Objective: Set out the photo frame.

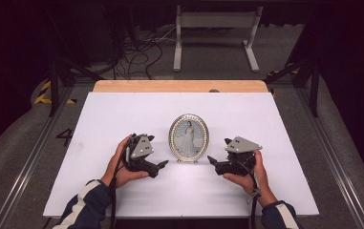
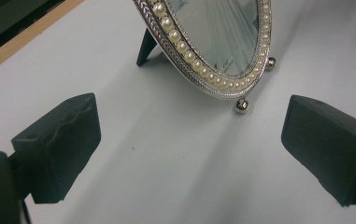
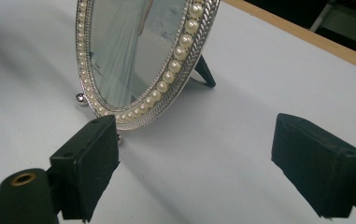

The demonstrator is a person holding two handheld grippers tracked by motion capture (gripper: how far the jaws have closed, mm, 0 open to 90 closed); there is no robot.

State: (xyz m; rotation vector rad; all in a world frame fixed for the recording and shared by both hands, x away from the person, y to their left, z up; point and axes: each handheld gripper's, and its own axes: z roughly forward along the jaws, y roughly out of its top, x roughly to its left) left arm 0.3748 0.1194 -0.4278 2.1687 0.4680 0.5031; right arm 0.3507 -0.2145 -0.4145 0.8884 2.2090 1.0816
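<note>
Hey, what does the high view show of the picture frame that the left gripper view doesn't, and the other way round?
High view alone: the whole oval picture frame standing upright on the white table, with the left hand-held gripper and the right hand-held gripper at either side, apart from it.

Left gripper view alone: the frame's dark back stand, its small ball feet and single pearls on the rim, with the gripper's jaws standing open.

Both: the pearl-rimmed frame on the table, ungripped.
</note>
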